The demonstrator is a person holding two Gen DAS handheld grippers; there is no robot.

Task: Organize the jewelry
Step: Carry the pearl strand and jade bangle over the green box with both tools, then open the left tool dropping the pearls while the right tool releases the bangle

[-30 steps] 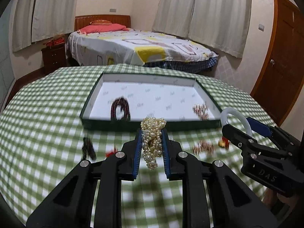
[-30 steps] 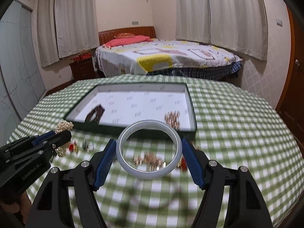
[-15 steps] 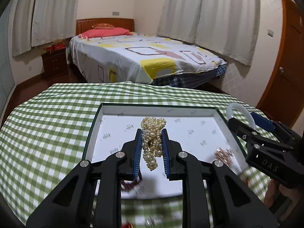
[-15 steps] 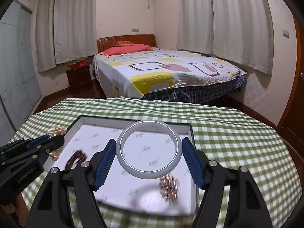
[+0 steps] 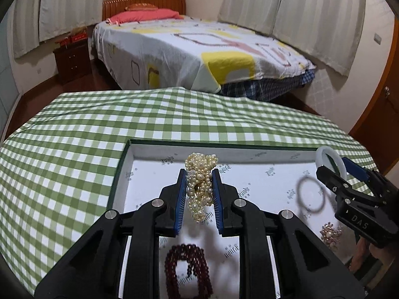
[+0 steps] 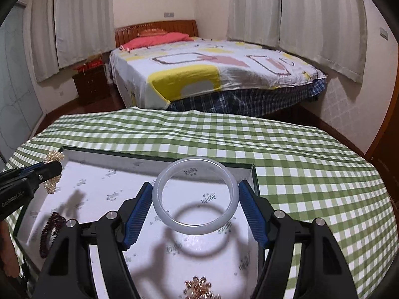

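Observation:
My left gripper [image 5: 199,186] is shut on a bunch of cream pearl strands [image 5: 201,182], hanging over the white floor of the green-rimmed box [image 5: 117,186]. My right gripper [image 6: 195,204] is shut on a pale white bangle [image 6: 194,226], held flat above the same box [image 6: 254,174]. On the box floor lie a dark red bead bracelet [image 5: 188,269] and a rose-gold cluster [image 5: 330,234]. The right gripper [image 5: 349,182] shows at the right of the left wrist view, the left gripper [image 6: 37,174] with its pearls [image 6: 53,157] at the left of the right wrist view.
The box stands on a table under a green checked cloth [image 5: 74,149], with bare cloth behind and to both sides. A bed [image 6: 212,74] and a dark nightstand [image 6: 91,84] lie beyond the table. The rose-gold cluster [image 6: 199,289] sits near the box's front.
Both grippers have moved forward from in front of the box to above its floor, still holding the pearls and the bangle. The loose pieces on the cloth have dropped out of view.

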